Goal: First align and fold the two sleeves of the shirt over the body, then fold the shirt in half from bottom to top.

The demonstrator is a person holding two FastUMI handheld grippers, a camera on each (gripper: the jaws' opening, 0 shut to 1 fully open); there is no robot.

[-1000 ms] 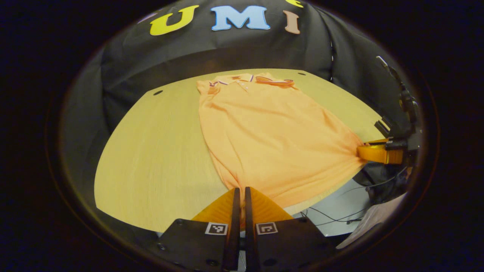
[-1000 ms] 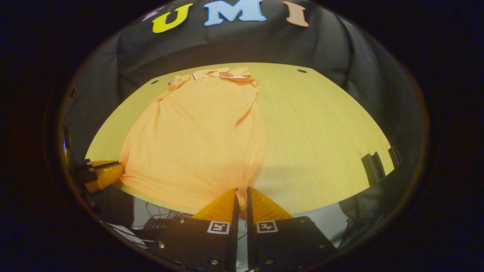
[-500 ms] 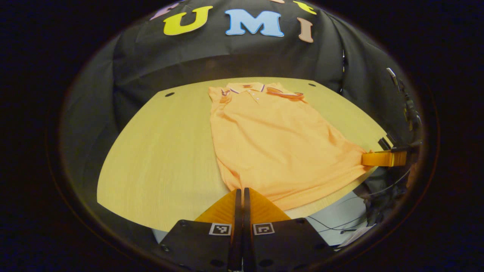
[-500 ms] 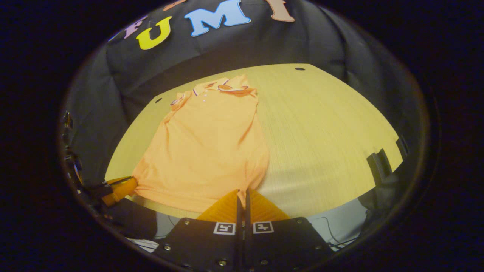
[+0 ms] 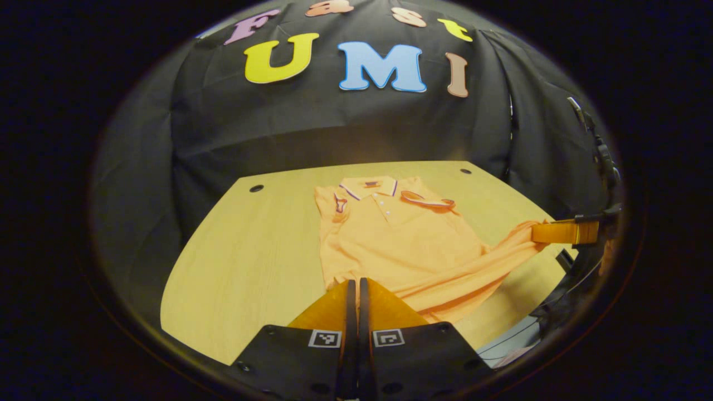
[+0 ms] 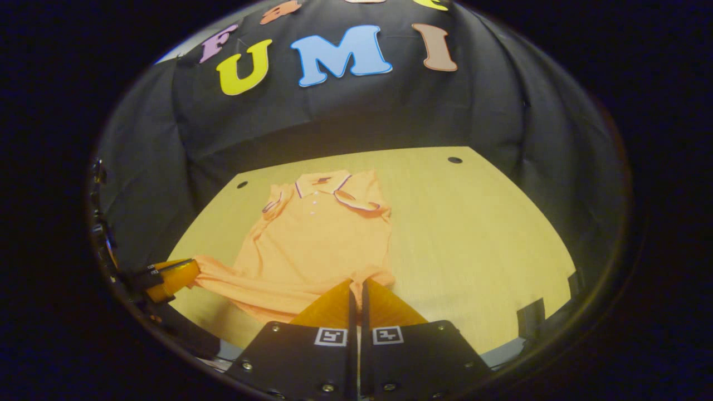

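Nearest in the left gripper view, the left gripper [image 5: 353, 287] has its jaws pressed together on the bottom hem of the orange shirt [image 5: 401, 245], at the shirt's left corner. In the right gripper view the right gripper [image 6: 356, 287] is likewise clamped on the hem's other corner. Both corners are raised off the wooden table [image 5: 250, 262], so the lower part of the shirt hangs between them in a sagging fold, while the upper body lies flat farther off with the collar [image 6: 323, 184] towards the far edge.

The left gripper view catches the right gripper at its right margin with cloth stretched to it; the right gripper view shows the left one low at its left margin.

Bare table lies wide on either side of the shirt. Two small dark holes mark the far corners. Beyond hangs the black cloth wall [image 6: 356, 111].
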